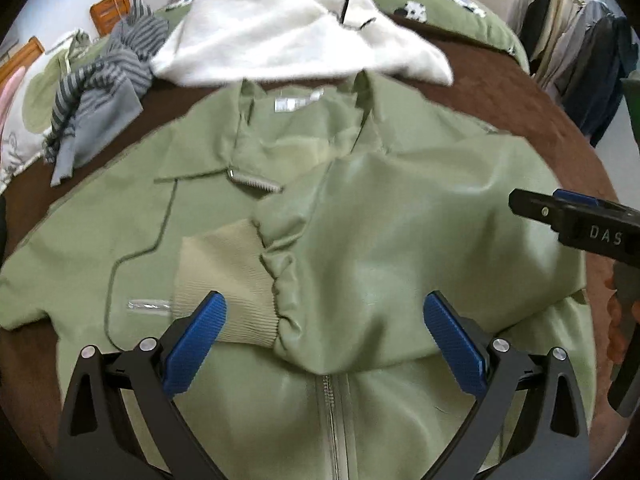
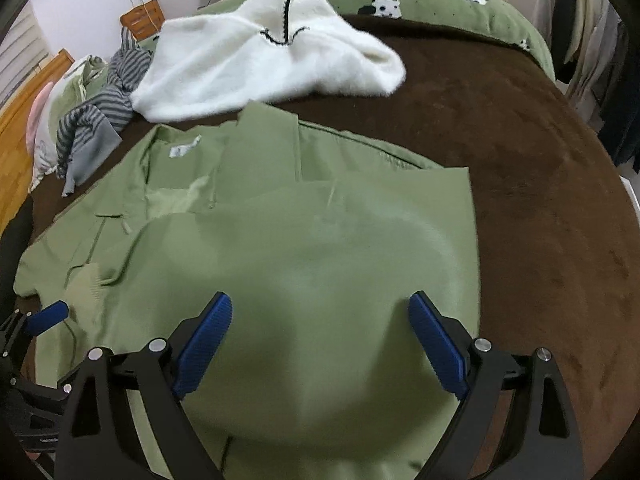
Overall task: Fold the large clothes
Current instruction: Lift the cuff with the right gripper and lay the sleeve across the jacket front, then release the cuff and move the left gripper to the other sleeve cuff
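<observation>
A large olive-green jacket (image 1: 360, 216) lies front up on the brown bed cover, collar away from me; it also shows in the right wrist view (image 2: 320, 248). Its right sleeve is folded across the chest, with the beige ribbed cuff (image 1: 228, 276) lying near the centre zipper (image 1: 332, 420). My left gripper (image 1: 324, 320) is open and empty, hovering just above the cuff and sleeve. My right gripper (image 2: 320, 320) is open and empty above the folded sleeve; its tip also shows at the right edge of the left wrist view (image 1: 560, 216).
A white fluffy garment (image 1: 296, 36) lies beyond the collar, and a grey striped garment (image 1: 100, 92) lies at the far left. The brown bed cover (image 2: 520, 184) is bare to the right. A green duvet (image 2: 440, 0) edges the bed's far side. Clothes hang on a rack (image 1: 580, 52) at the right.
</observation>
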The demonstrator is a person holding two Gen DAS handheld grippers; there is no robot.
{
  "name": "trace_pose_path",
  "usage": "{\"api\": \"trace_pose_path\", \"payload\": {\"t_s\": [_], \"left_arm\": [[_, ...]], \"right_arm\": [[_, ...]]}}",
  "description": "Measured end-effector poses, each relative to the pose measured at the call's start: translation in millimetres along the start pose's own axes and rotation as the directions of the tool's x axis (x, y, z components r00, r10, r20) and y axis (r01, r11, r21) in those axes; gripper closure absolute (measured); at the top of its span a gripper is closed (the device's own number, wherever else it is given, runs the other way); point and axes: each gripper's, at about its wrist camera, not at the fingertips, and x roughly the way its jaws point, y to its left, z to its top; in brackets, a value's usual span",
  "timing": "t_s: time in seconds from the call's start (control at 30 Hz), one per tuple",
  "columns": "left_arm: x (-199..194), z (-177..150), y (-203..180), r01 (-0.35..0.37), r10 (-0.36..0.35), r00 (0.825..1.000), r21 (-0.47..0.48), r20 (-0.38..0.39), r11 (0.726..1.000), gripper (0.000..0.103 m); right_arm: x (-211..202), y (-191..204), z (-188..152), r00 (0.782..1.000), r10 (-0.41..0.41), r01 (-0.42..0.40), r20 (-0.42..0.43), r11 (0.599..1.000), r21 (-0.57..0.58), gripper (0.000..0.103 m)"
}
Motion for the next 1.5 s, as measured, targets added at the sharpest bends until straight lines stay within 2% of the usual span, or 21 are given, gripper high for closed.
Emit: {"api": "trace_pose_path", "payload": {"t_s": [0.1, 0.17, 0.23, 0.3, 0.43, 0.7, 0.87, 1.03, 1.23, 1.37, 1.5], "left_arm": [[19.9, -8.3, 4.1, -0.017, 0.016, 0.999, -0.023, -0.030, 1.000, 0.006], [28.8, -14.8, 9.2, -0.002, 0.000, 0.999, -0.047, -0.042, 0.999, 0.006], [32.8, -21.0, 12.8, 0.016, -0.018, 0.999, -0.064, -0.029, 0.998, 0.006], [34.3, -24.7, 10.8, 0.003, -0.003, 1.000, -0.053, -0.008, 0.999, 0.006], [36.2, -26.8, 7.3, -0.024, 0.024, 1.000, -0.050, 0.006, 0.998, 0.006], [36.6, -27.0, 8.0, -0.027, 0.028, 1.000, -0.055, 0.012, 0.998, 0.006], [26.5, -18.9, 15.5, -0.005, 0.005, 1.000, -0.096, 0.001, 0.995, 0.006], [-12.4, -1.3, 48.6, 0.004, 0.004, 0.999, -0.181, 0.045, 0.983, 0.006], [-52.8, 8.8, 96.8, -0.064, 0.079, 0.994, -0.197, 0.072, 0.978, 0.006], [-70.4, 6.0, 138.3, -0.117, 0.131, 0.990, -0.210, 0.056, 0.971, 0.006], [-90.9, 0.0, 193.6, -0.161, 0.181, 0.982, -0.279, 0.048, 0.947, 0.006]], "right_arm": [[17.7, -1.3, -1.1, 1.000, -0.008, 0.008, -0.007, 1.000, -0.016, 0.014], [30.7, -2.7, -2.2, 1.000, -0.015, 0.014, -0.025, 1.000, -0.019, 0.014], [40.1, -0.5, -3.4, 0.999, -0.039, 0.038, -0.033, 0.998, -0.043, 0.011], [46.3, 5.0, -5.7, 0.997, -0.073, 0.071, -0.019, 0.993, -0.090, 0.008], [47.8, 3.4, -7.2, 0.998, -0.066, 0.065, -0.008, 0.994, -0.092, 0.007], [47.1, 4.2, -6.5, 0.997, -0.075, 0.074, -0.006, 0.993, -0.092, 0.006], [29.4, 9.8, -0.8, 0.999, -0.053, 0.052, -0.006, 0.997, -0.062, 0.006], [-0.8, 34.1, 8.5, 0.999, -0.038, 0.039, 0.018, 0.997, -0.063, 0.006], [-29.8, 83.1, 25.9, 0.998, 0.014, -0.008, 0.064, 0.996, -0.094, 0.006], [-40.3, 122.8, 37.4, 0.995, 0.047, -0.035, 0.087, 0.991, -0.127, 0.006], [-44.8, 167.4, 46.8, 0.993, 0.089, -0.076, 0.082, 0.986, -0.150, 0.006]]}}
